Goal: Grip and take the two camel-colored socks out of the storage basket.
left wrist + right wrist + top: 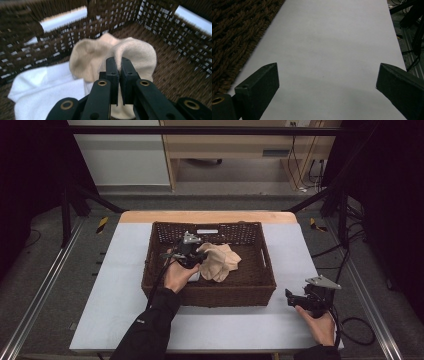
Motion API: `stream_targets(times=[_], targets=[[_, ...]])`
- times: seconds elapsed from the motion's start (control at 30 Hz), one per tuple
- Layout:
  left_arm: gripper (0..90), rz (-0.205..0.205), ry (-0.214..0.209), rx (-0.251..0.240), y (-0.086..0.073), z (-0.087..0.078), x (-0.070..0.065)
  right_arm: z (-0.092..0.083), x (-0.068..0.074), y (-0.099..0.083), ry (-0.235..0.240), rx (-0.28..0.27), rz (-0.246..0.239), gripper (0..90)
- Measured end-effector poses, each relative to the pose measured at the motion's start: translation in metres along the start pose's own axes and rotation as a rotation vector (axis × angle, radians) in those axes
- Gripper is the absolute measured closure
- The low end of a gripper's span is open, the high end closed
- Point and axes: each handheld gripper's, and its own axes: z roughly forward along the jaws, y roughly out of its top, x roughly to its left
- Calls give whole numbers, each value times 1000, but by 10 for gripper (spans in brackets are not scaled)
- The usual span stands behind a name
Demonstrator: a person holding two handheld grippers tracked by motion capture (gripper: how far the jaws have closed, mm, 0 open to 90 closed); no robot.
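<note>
A beige knitted cloth [220,261] lies bunched in the middle of a dark wicker basket [207,295]. My left gripper [197,254] reaches into the basket from the left. In the left gripper view its jaws [119,61] stand pressed together on a raised fold of the beige cloth [87,55]. A white cloth [50,85] lies under and left of it on the basket floor. My right gripper [290,297] rests over the table to the right of the basket. Its jaws [328,75] stand wide apart with only bare table [332,37] between them.
The basket's woven walls [175,32] rise around the left gripper on all sides. The basket's outer wall [234,32] lies to the left of the right gripper. The white table's right edge [320,285] and a metal frame with cables run close beside the right hand.
</note>
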Motion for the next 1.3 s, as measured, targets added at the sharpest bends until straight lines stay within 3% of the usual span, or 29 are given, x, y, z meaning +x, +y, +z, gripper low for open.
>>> stream_targets(times=[0.1,0.2,0.3,0.47,1.0,1.3], targets=[[860,-2,1,-71,5,-14,0,0,0,0,0,-4,0,49],[860,-7,0,-95,8,-21,1,-1,0,0,-1,-4,4,49],[861,-13,0,-156,13,-40,3,-1,0,0,-2,-3,2,49],[860,-14,-17,-215,15,-62,4,-1,-1,0,-3,-4,4,49],[860,-11,-9,-325,11,-120,9,-1,0,0,-4,-3,1,49],[861,-46,41,-374,-5,-155,33,-1,0,0,-5,-2,0,49]])
